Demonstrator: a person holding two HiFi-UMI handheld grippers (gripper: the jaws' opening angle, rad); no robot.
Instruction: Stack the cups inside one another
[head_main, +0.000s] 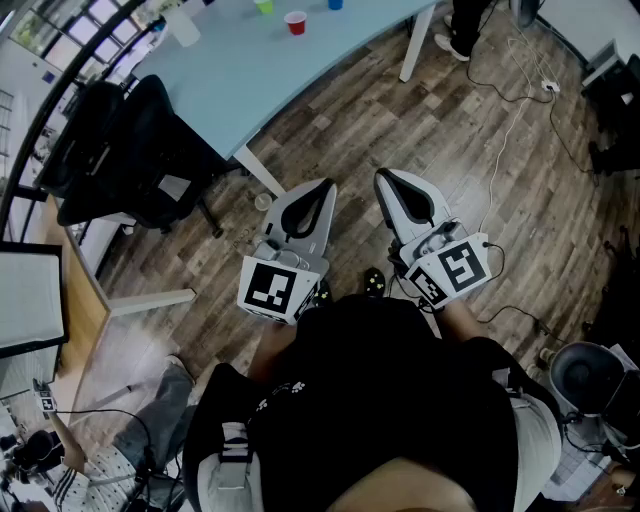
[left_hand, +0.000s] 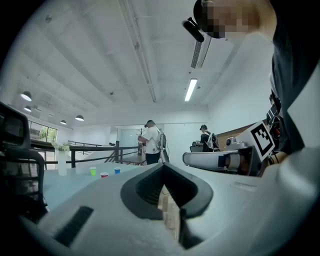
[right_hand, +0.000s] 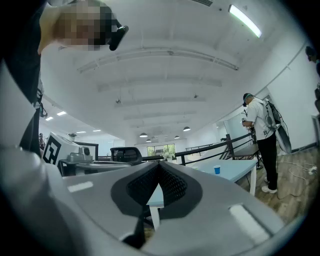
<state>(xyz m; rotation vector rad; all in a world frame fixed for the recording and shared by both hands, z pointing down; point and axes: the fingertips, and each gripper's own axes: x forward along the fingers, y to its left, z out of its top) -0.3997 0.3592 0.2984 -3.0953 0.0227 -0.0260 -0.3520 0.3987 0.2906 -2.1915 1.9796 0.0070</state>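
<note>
On the pale blue tabletop (head_main: 250, 70), at the far side of the room, stand the small cups. From left to right they are a green cup (head_main: 263, 5), a red cup (head_main: 296, 22) with a white inside, and a blue cup (head_main: 334, 4). They stand in a loose row, near one another but apart, and none sits inside another. The red one is upright. At the left end of the tabletop is a pale vessel (head_main: 183, 25), which seems to be a vase with a sprig in it, though the view is poor.

The tabletop has white legs and stands on a wood-plank floor (head_main: 330, 130). A black office chair (head_main: 130, 150) is at its left and a white cable (head_main: 510, 110) trails at its right. A dark railing runs behind, under a white ceiling with strip lights.

The left gripper (head_main: 318, 195) and the right gripper (head_main: 392, 183) are held side by side over the floor, well apart from the cups. Each has its jaws together and holds nothing.

The count is three cups, one of each colour; one chair; two grippers; and two people (left_hand: 152, 142) standing in the distance.
</note>
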